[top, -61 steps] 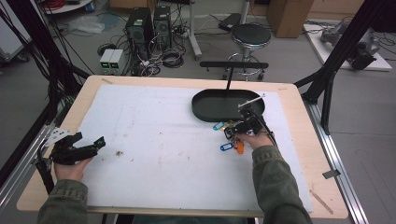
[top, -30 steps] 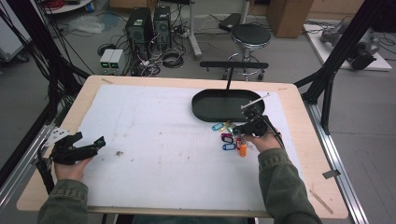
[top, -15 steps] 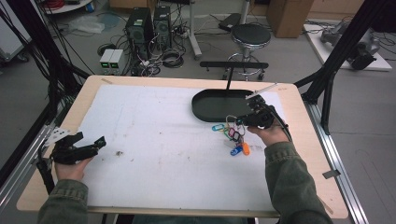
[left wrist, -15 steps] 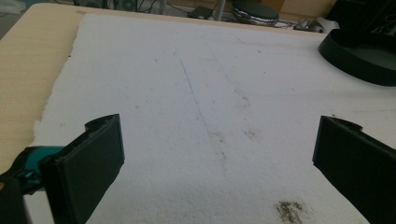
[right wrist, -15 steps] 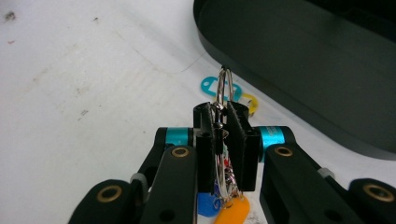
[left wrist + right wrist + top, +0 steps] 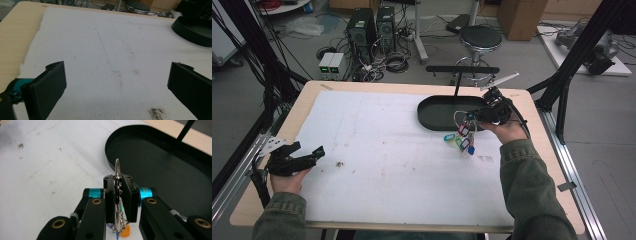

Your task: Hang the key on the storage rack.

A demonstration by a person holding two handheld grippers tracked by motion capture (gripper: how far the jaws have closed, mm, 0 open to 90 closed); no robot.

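Lifted off the white mat since the earlier frames, the key ring (image 6: 463, 123) with its coloured tags now dangles right of centre in the high view, pinched by the right gripper (image 6: 482, 116) beside the black tray (image 6: 432, 114). At lower left, the left gripper (image 6: 307, 156) rests on the mat, jaws spread wide with nothing between them.

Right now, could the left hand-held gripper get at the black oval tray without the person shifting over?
Probably not easily. The left hand-held gripper sits open at the near left edge, with the black oval tray far across the white mat. Nothing lies between them, but it looks like a long stretch.
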